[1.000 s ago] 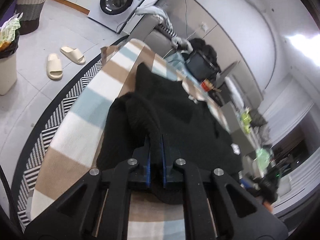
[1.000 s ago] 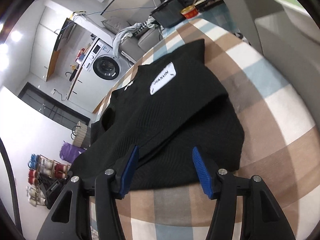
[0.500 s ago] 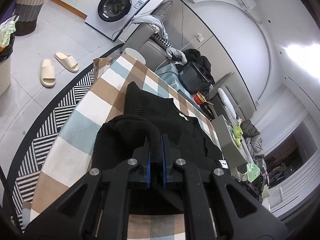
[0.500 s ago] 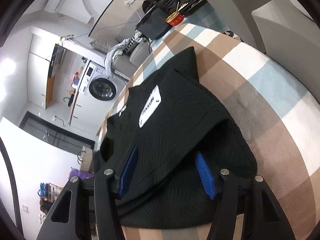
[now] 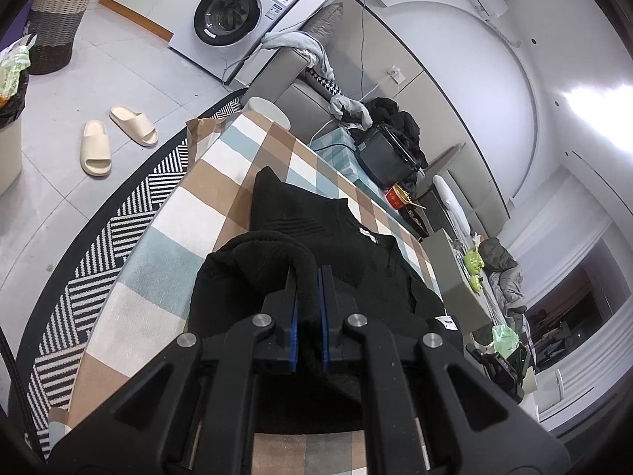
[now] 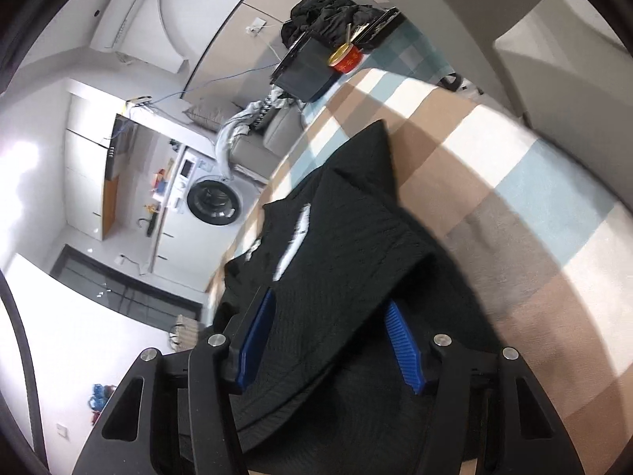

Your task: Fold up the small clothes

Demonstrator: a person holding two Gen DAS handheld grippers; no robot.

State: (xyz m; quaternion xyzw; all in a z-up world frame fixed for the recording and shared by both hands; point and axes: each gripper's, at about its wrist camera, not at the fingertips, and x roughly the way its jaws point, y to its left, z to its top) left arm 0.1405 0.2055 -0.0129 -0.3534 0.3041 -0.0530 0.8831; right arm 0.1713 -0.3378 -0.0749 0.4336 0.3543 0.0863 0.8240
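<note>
Nothing can be read with any certainty. The black garment point(image 6: 348, 261) bears a white patch point(image 6: 294, 237) on its chest, but it is smeared by motion and its letters cannot be made out. In the left wrist view a small white tag point(image 5: 448, 321) at the garment's edge carries dark print too small to read. Beyond the garment, the red tub point(image 6: 346, 57) shows pale markings that stay illegible, and the washing machine point(image 5: 233, 19) panel is likewise too small.

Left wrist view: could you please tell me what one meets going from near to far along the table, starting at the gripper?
Left gripper → black garment → checked tablecloth → white stool → grey sofa → washing machine.
</note>
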